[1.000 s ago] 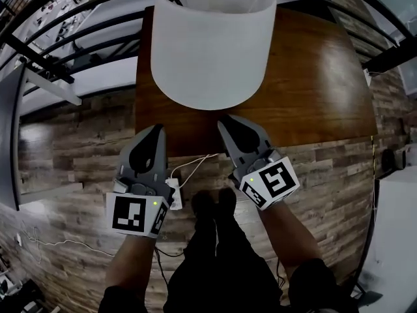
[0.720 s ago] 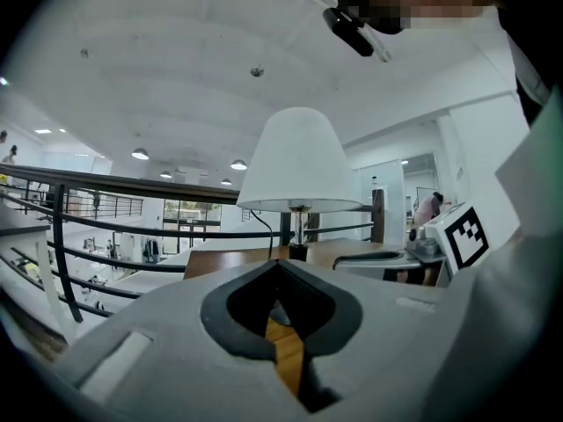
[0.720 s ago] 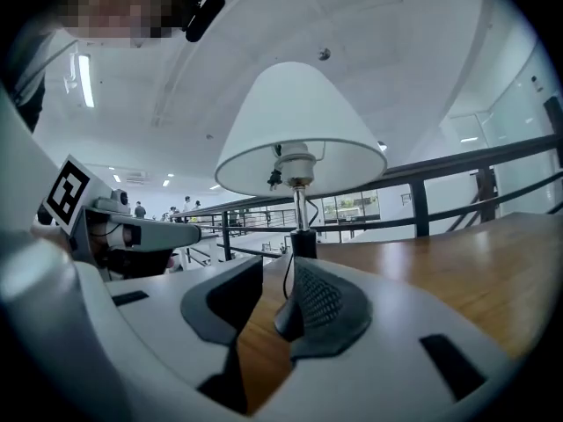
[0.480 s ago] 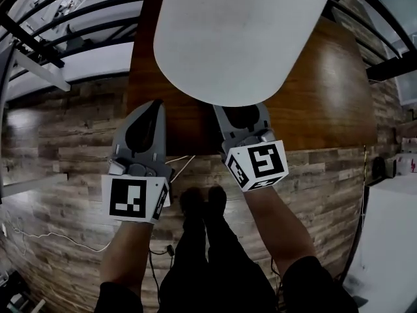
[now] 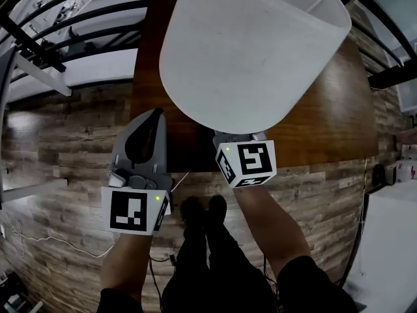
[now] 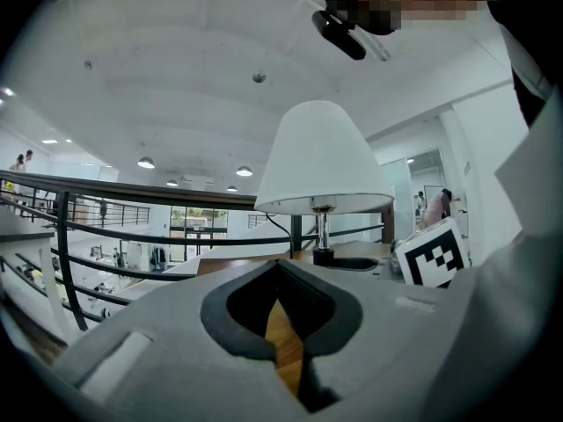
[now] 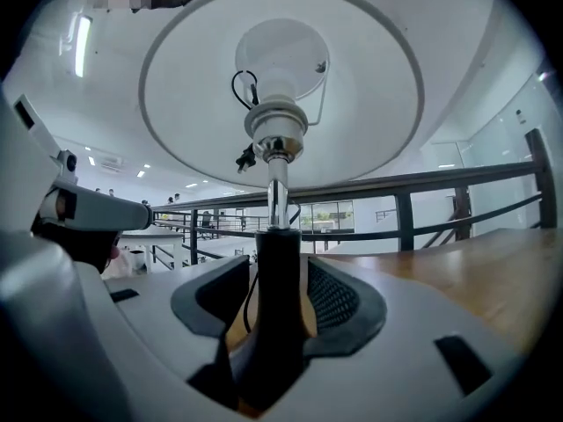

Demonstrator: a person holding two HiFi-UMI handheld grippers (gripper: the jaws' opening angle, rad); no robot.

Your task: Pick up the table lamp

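**The right gripper (image 7: pixel 280 280) spread around the white-shaded table lamp (image 5: pixel 254 51)**

Its jaws have just been opening and stand apart. The lamp's black post (image 7: pixel 278 262) rises between them, with gaps on both sides and the shade directly above. The left gripper (image 5: pixel 155 116) is clenched and empty beside it, at the near edge of the brown wooden table (image 5: pixel 339 103).

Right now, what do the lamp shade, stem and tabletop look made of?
Lamp shade: probably fabric or paper, matte white, evenly dull.
Stem: polished metal above, mirror glints; matte black sleeve below, material unclear.
Tabletop: wood or veneer, semi-gloss brown, visible grain.
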